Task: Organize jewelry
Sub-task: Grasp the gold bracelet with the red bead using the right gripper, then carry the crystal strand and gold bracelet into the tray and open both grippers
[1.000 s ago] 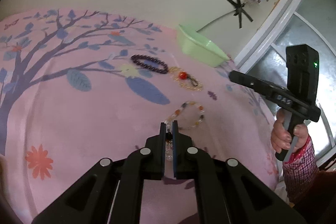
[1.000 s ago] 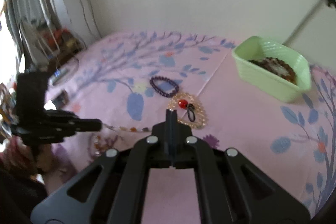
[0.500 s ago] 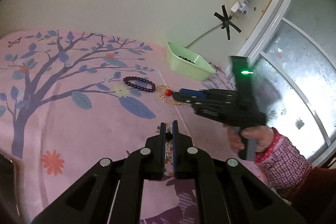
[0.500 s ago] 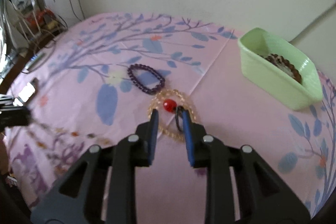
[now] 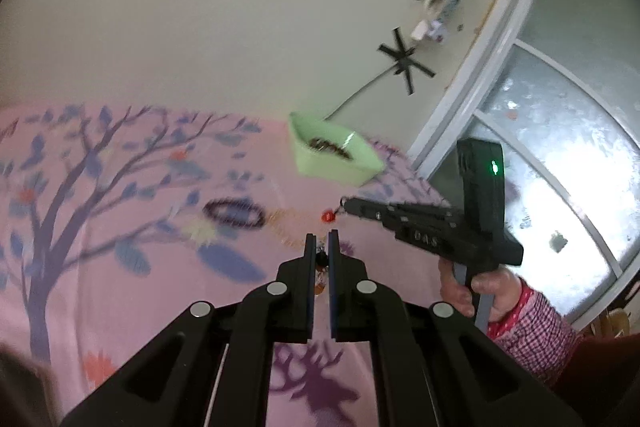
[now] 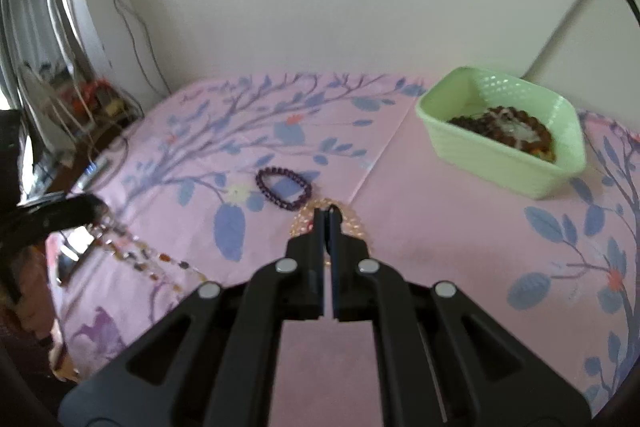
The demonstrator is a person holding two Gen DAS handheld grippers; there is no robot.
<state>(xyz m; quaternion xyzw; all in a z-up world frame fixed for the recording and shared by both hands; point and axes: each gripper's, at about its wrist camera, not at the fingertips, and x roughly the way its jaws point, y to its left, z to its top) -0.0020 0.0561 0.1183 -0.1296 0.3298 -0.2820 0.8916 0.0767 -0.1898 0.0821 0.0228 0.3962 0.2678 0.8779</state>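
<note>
Left tool (image 5: 321, 247) is pinched on a mixed-bead strand (image 6: 140, 259); right tool (image 6: 327, 217) is closed on the amber bracelet (image 6: 352, 223) — beside the purple bracelet (image 6: 283, 188) on the desk (image 6: 440, 227).

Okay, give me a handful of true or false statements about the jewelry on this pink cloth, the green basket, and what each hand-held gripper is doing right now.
1. The left hand-held gripper is shut on a multicolored bead strand. True.
2. The green basket has nothing in it. False: beaded jewelry already lies inside.
3. The dark purple bracelet lies loose on the pink tablecloth. True.
4. The right hand-held gripper is wide open, high above the cloth. False: its jaws are closed down at the amber bead bracelet, on its dark loop.
5. The purple bracelet sits inside the basket. False: it is on the cloth, apart from the basket.
</note>
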